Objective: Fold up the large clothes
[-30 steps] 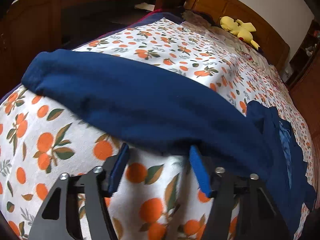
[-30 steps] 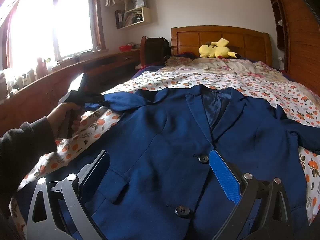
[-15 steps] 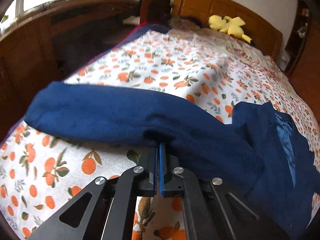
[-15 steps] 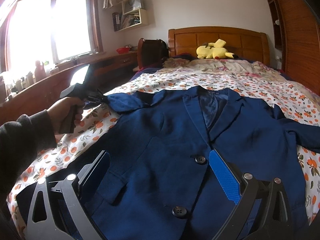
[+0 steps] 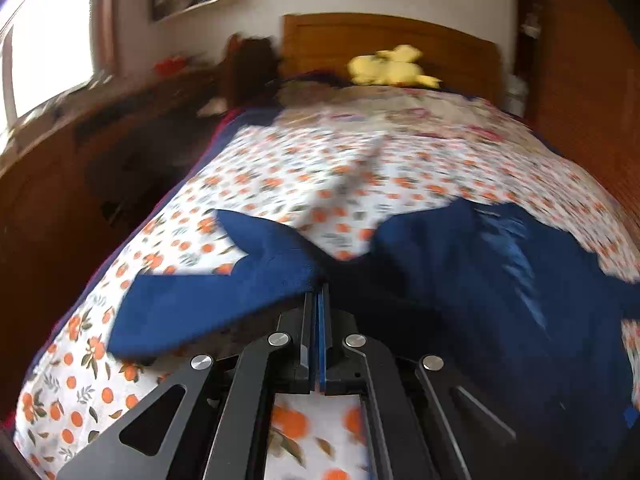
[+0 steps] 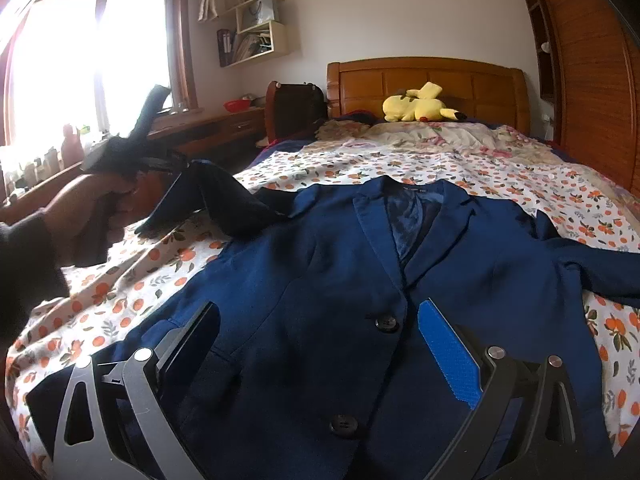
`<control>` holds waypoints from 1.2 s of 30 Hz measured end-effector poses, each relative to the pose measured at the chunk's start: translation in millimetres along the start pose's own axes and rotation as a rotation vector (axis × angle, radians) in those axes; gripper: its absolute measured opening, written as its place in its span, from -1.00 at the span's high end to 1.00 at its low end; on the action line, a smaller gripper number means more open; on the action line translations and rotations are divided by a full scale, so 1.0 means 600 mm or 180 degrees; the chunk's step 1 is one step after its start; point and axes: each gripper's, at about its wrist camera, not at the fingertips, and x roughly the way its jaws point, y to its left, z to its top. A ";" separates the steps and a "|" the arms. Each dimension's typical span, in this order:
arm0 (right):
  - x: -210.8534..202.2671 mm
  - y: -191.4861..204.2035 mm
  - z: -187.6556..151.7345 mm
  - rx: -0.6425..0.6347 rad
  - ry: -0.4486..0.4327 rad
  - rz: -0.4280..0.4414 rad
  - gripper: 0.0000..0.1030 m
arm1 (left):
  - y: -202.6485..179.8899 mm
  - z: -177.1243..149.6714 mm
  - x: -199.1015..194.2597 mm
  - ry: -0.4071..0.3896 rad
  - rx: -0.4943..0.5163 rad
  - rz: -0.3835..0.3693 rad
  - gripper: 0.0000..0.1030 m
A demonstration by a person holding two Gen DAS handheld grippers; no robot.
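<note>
Left gripper (image 5: 319,300) clamped on blazer (image 6: 360,280) sleeve (image 5: 224,292), lifted off the bed (image 6: 440,160); a thin pinch may slip; right gripper (image 6: 320,344), fingers apart, hovers above the blazer's 2 buttons

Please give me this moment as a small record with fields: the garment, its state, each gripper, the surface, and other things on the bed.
garment: dark blue suit jacket with black buttons
garment state: spread front-up, both visible buttons fastened, lapels open at the collar
held part: dark blue sleeve, lifted off the bed
left gripper: jaws shut on the sleeve
right gripper: jaws open, low over the jacket front, holding nothing
surface: white bedsheet with orange fruit print
other things: yellow plush toy near the wooden headboard
</note>
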 end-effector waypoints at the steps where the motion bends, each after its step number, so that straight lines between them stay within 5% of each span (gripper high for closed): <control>1: -0.001 -0.001 0.001 -0.0009 -0.0011 -0.0013 -0.86 | -0.018 -0.003 -0.009 -0.0014 0.0056 -0.0062 1.00; 7: -0.003 -0.002 0.003 -0.0007 -0.0046 -0.0064 -0.86 | -0.110 -0.056 -0.059 0.0075 0.0420 -0.0351 0.95; 12: -0.003 0.001 0.002 -0.0029 -0.0046 -0.0076 -0.86 | -0.102 -0.105 -0.070 0.0208 0.0433 -0.0407 0.70; 18: -0.001 0.002 0.003 -0.0049 -0.0028 -0.0073 -0.86 | -0.029 -0.139 -0.073 0.0164 0.0335 -0.0251 0.06; 27: 0.007 0.005 0.000 -0.0089 0.0016 -0.0087 -0.86 | 0.126 -0.121 0.000 0.0255 0.0066 0.0379 -0.14; 36: 0.010 0.007 -0.003 -0.0097 0.0033 -0.0082 -0.86 | 0.260 -0.142 0.086 0.0680 -0.0529 0.0470 -0.14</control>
